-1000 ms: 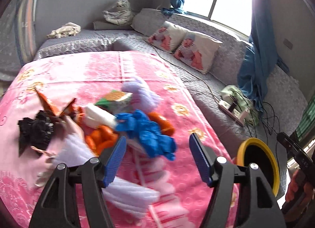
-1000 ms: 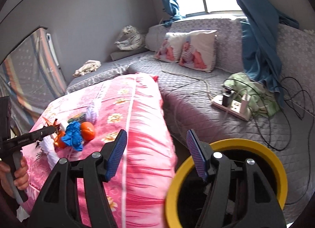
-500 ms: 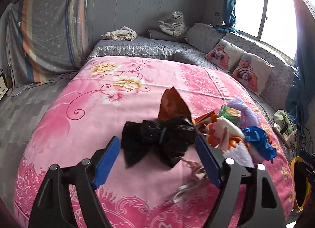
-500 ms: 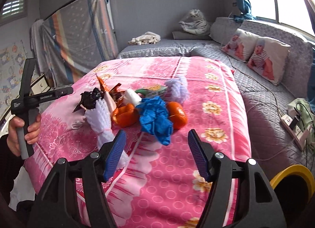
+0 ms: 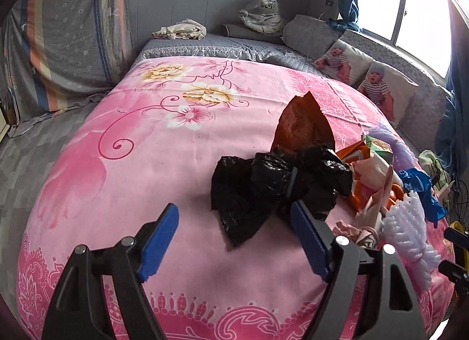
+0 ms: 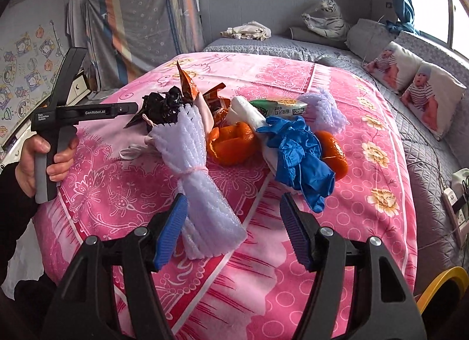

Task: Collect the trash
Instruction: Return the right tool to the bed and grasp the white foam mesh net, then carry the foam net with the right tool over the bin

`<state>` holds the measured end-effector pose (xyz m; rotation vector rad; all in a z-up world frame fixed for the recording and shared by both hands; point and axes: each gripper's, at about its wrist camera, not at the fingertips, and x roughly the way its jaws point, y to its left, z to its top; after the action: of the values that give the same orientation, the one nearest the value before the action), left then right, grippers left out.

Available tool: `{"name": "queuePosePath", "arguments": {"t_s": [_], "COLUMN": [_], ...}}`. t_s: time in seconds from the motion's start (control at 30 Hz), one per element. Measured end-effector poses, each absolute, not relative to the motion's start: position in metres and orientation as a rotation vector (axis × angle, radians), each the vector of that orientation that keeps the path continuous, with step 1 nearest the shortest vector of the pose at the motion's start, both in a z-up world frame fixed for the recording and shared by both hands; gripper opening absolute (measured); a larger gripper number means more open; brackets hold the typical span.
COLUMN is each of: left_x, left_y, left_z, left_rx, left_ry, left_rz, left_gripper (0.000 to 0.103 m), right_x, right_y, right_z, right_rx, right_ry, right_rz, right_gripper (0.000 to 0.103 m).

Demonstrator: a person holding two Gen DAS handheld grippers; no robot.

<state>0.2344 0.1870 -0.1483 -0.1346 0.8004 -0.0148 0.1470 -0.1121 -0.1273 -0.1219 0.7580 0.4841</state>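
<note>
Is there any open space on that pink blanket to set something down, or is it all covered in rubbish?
The pink blanket lies bare left of and beyond the black plastic bag, out to the flower print. It is crowded around the blue glove, orange peels and white foam netting.

Black claw [image 5: 234,240], blue ribbed pads, silver screws

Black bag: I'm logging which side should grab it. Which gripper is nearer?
Left. The left gripper is open right in front of the black bag, one fingertip almost against it. The right gripper is open farther off, by the foam net.
</note>
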Motion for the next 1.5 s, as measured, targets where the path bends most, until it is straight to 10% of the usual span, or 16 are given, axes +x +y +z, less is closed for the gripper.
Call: {"name": "queuePosePath", "arguments": {"t_s": [0.77, 1.1, 1.5], "left_x": [0.297, 0.292, 0.264], "left_y": [0.142, 0.132, 0.142], "left_z": [-0.160, -0.157, -0.134], "left_rx": [-0.105, -0.076, -0.109], "left_ry": [0.908, 0.882, 0.823], "left_rz": [-0.101, -0.104, -0.085], "left_gripper": [0.075, 0.025, 0.015], "right_x": [0.181, 0.181, 0.162], "right_y": [-0.086, -0.077, -0.088], "right_z": [-0.156, -0.158, -0.136], "right_rx": [-0.106, -0.106, -0.048], "right_ry": [0.848, 0.872, 0.820], "right_rz": [0.534, 0.578, 0.587], "right_gripper": [0.067, 0.034, 0.019]}}
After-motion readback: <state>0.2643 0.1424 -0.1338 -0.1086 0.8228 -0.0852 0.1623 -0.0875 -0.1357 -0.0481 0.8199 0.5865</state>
